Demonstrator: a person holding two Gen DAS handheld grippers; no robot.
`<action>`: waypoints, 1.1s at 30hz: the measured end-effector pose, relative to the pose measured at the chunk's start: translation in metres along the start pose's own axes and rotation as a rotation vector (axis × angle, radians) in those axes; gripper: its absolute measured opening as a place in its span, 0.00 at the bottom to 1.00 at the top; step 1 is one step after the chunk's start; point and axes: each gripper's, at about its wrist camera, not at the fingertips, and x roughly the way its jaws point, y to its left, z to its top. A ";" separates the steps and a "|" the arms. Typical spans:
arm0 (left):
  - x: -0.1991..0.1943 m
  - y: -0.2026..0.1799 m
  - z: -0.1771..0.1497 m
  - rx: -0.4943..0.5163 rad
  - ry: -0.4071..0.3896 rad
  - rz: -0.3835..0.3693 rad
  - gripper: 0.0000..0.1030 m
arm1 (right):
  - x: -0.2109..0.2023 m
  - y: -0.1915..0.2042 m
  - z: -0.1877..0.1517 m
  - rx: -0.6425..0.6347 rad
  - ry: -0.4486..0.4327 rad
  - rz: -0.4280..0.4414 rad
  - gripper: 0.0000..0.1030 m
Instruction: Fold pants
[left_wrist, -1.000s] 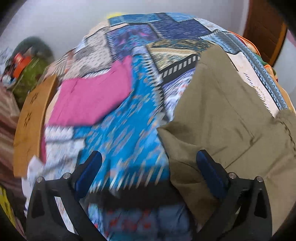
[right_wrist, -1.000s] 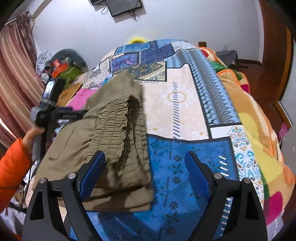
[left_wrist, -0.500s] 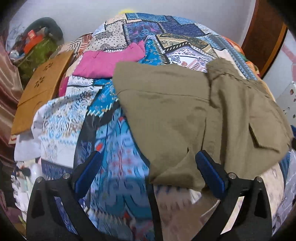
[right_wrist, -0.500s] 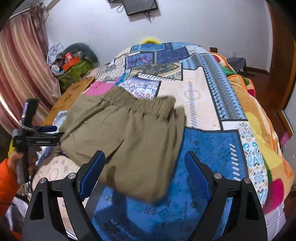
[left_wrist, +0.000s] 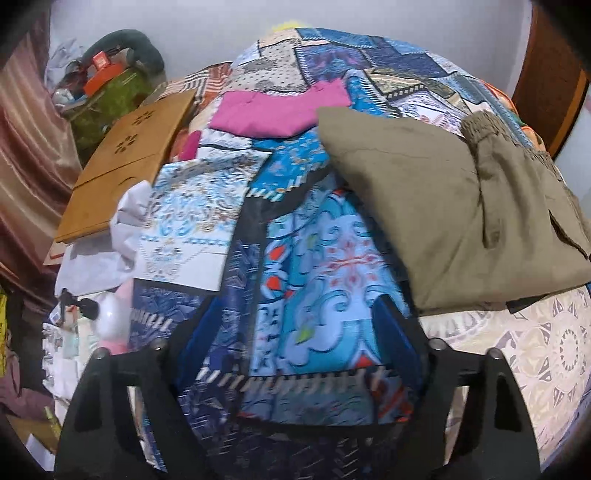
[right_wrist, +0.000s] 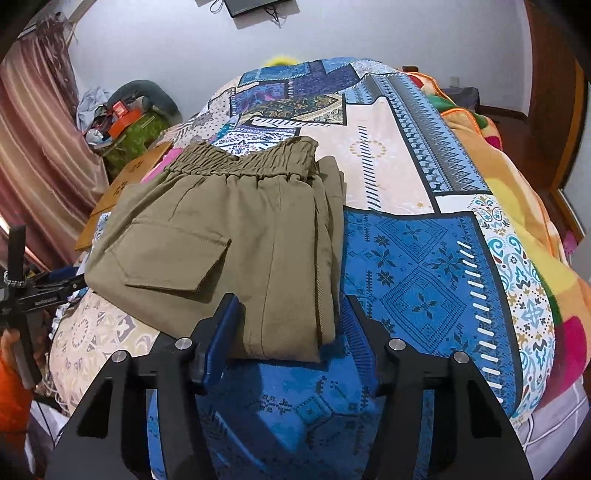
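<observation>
The olive-green pants (right_wrist: 236, 243) lie folded in a compact stack on the patchwork bedspread (right_wrist: 424, 280), elastic waistband at the far end and a flap pocket on top. They also show in the left wrist view (left_wrist: 454, 199) at the right. My right gripper (right_wrist: 291, 325) is open, its blue pads on either side of the stack's near right corner without pinching it. My left gripper (left_wrist: 291, 336) is open and empty over the blue bedspread (left_wrist: 314, 258), to the left of the pants. The left gripper also shows at the left edge of the right wrist view (right_wrist: 29, 295).
A pink folded garment (left_wrist: 277, 110) lies beyond the pants. A wooden lap board (left_wrist: 125, 162) leans at the bed's left edge, with a cluttered pile (left_wrist: 107, 77) and a curtain (right_wrist: 40, 155) behind it. A bright fleece blanket (right_wrist: 524, 206) covers the bed's right side.
The pants have been turned and laid down folded, pocket up. Both grippers have drawn back toward the near edge; the right gripper's jaws have narrowed around the stack's near corner.
</observation>
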 end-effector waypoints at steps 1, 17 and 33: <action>-0.003 0.003 0.002 -0.009 -0.006 -0.007 0.81 | -0.001 -0.001 0.000 0.004 0.002 0.006 0.52; -0.018 -0.137 0.087 0.280 -0.111 -0.272 0.57 | 0.003 0.019 0.059 -0.126 -0.064 0.085 0.49; 0.008 -0.087 0.082 0.152 -0.052 -0.333 0.61 | 0.021 0.014 0.050 -0.219 0.028 0.064 0.44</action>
